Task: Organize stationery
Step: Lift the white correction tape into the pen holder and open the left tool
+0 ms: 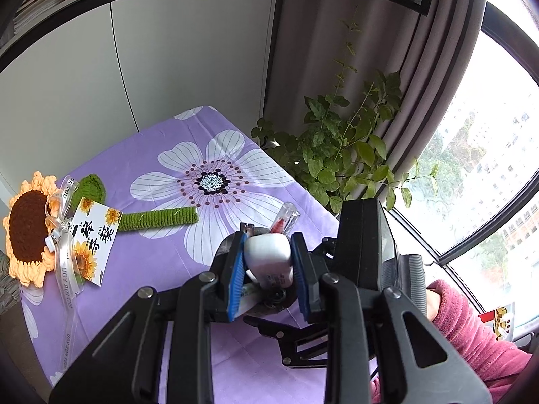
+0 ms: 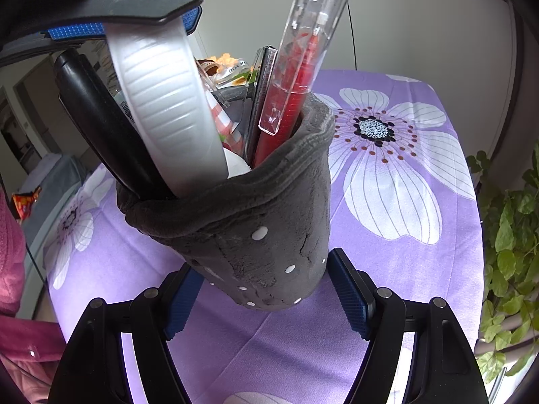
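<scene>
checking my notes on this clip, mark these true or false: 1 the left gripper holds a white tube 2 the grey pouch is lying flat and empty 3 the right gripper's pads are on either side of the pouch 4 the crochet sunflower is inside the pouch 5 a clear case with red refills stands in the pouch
1. True: the left gripper is closed on the white tube.
2. False: the grey pouch stands upright and is full of stationery.
3. True: the right gripper clamps the pouch's base from both sides.
4. False: the crochet sunflower lies on the purple tablecloth, away from the pouch.
5. True: the clear case stands in the pouch.
</scene>
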Tool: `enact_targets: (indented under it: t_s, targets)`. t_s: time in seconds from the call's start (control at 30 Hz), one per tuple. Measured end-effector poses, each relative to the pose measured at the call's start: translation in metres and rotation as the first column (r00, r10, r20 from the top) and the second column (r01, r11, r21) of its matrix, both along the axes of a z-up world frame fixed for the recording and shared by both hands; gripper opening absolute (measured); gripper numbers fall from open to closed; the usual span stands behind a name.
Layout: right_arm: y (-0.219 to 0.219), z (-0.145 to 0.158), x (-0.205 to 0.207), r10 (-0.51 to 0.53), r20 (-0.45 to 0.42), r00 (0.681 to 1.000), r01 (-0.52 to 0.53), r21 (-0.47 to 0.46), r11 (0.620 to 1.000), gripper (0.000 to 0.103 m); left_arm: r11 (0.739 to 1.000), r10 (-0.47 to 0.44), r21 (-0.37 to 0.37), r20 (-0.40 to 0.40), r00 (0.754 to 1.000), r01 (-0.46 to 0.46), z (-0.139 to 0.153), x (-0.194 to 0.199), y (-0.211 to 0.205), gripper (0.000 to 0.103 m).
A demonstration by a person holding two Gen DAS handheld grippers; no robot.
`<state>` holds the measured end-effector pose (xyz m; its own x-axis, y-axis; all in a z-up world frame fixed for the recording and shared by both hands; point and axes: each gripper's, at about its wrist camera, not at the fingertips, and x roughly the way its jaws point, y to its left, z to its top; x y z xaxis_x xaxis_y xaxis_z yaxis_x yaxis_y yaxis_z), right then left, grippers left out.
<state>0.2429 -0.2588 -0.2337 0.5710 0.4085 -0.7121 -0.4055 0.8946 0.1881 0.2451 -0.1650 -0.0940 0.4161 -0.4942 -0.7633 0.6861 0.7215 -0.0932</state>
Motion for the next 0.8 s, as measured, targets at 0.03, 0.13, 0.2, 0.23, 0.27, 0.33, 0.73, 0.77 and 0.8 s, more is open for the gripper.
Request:
enact_targets:
  t_s: [0.03, 0.13, 0.2, 0.23, 0.27, 0.33, 0.73, 0.77, 0.8]
  targets:
    - [0.0, 0.0, 0.0, 0.0, 0.0, 1.0, 0.0, 0.0, 1.0, 0.075, 1.0, -0.001, 0.003, 0.004, 1.0, 0.001, 0.0, -0.001, 0.0, 0.026]
    - [0.0, 0.0, 0.0, 0.0, 0.0, 1.0, 0.0, 0.0, 1.0, 0.075, 1.0, 0.002, 0.01, 0.008, 1.0, -0.002, -0.001, -0.001, -0.001, 0.026]
    - [0.0, 0.0, 0.0, 0.0, 0.0, 1.0, 0.0, 0.0, 1.0, 0.075, 1.0, 0.006, 0.008, 0.004, 1.0, -0.006, 0.0, -0.002, 0.0, 0.026]
    - [0.0, 0.0, 0.0, 0.0, 0.0, 1.0, 0.0, 0.0, 1.0, 0.075, 1.0, 0.006, 0.005, 0.004, 1.0, -0.006, 0.001, -0.002, 0.001, 0.026]
    - [0.0, 0.0, 0.0, 0.0, 0.0, 1.0, 0.0, 0.0, 1.0, 0.075, 1.0, 0.006, 0.0, 0.005, 1.0, -0.006, 0.002, -0.003, 0.003, 0.026]
    - [0.0, 0.0, 0.0, 0.0, 0.0, 1.0, 0.0, 0.001, 1.0, 0.075, 1.0, 0.011, -0.009, 0.013, 1.0, -0.011, 0.006, -0.004, 0.005, 0.026]
    - [0.0, 0.0, 0.0, 0.0, -0.001, 1.0, 0.0, 0.004, 1.0, 0.075, 0.995, 0.093, 0.005, 0.171, 0.981, -0.095, 0.017, -0.022, 0.026, 0.047]
    - [0.0, 0.0, 0.0, 0.0, -0.001, 1.0, 0.0, 0.004, 1.0, 0.075, 0.995, 0.1, 0.008, 0.185, 0.978, -0.103, 0.017, -0.024, 0.027, 0.051]
    - [0.001, 0.0, 0.0, 0.0, -0.001, 1.0, 0.0, 0.004, 1.0, 0.075, 0.994, 0.106, 0.011, 0.197, 0.975, -0.11, 0.016, -0.025, 0.029, 0.055]
